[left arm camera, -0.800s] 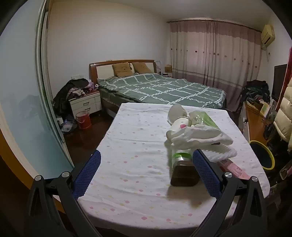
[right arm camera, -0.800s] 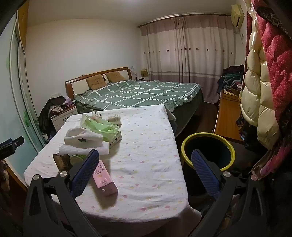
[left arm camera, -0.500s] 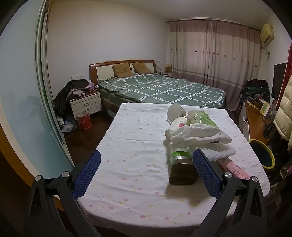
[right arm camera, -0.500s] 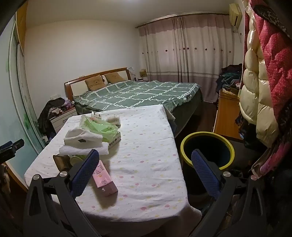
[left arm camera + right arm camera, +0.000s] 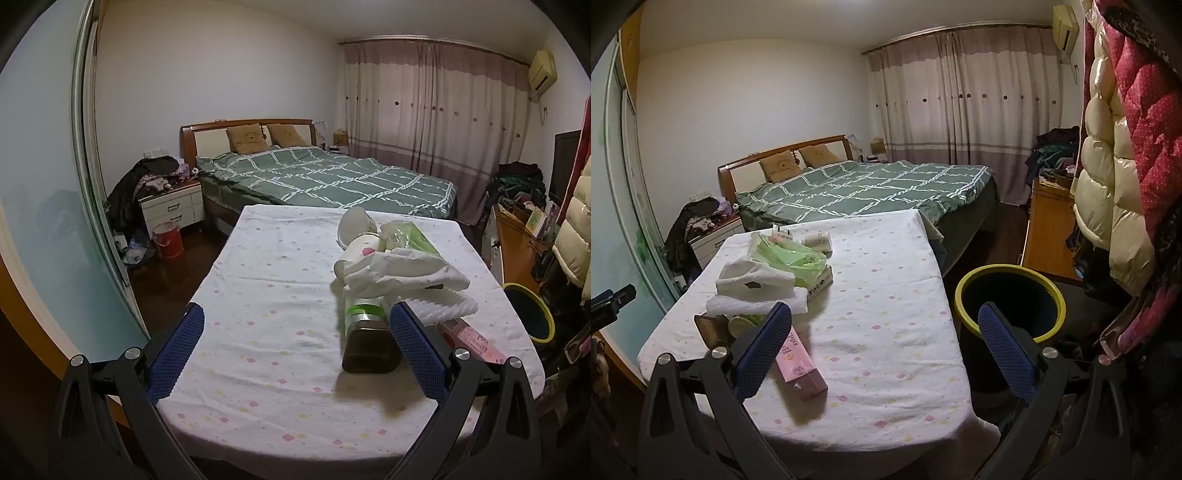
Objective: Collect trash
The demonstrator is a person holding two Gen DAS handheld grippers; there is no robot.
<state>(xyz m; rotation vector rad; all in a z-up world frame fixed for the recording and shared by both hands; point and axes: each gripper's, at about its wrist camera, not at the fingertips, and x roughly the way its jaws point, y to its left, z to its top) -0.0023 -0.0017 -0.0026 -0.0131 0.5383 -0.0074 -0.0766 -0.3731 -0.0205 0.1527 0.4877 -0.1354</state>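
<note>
A table with a dotted white cloth holds a pile: a brown jar with a green band lying on its side, white folded towels, a green plastic bag, white cups and a pink box. A dark bin with a yellow rim stands on the floor right of the table. My left gripper is open over the table's near end, its right finger beside the jar. My right gripper is open and empty above the table's near right corner.
A bed with a green checked cover stands beyond the table. A white nightstand and red bucket are at the left. A wooden desk and hanging quilted coats crowd the right side. A glass sliding door is at the left.
Both views have shifted only slightly. The objects on the table lie as before and both grippers stay open.
</note>
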